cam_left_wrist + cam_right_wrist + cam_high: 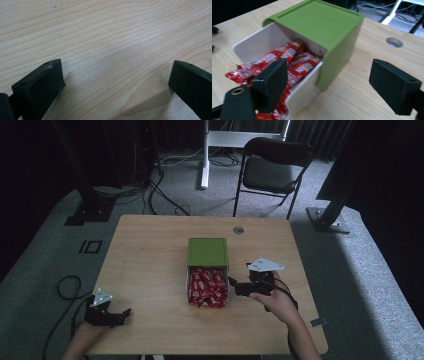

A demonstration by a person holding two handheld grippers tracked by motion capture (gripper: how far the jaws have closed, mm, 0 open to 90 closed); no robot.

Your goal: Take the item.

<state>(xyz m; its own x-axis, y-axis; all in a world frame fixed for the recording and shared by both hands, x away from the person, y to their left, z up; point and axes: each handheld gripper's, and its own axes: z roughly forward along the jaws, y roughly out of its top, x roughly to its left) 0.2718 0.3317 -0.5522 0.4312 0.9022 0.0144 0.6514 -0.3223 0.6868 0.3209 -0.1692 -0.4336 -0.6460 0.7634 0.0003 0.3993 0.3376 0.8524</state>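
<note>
Beside right gripper (235,284) fingers: open drawer (269,47) of red packets (207,288) | both grippers' fingers wide, apparently empty

A: Centre of the high view, a square box with a flat olive-green plastic shell (208,251). What's below it?

B: A white plastic drawer (259,42), and the glossy red snack sachets (207,287) with white lettering inside it.

A: The pale wooden table top (150,270) is light tan with fine darker grain lines, clearest in the left gripper view.

B: Matte black jaws there, lower corners. The black left gripper (106,315) carries a grey three-cornered plate.

A: Same on the black right gripper (249,286), right of centre.

B: Upper right, a black folding chair (272,167) on grey speckled carpet (370,270).
</note>
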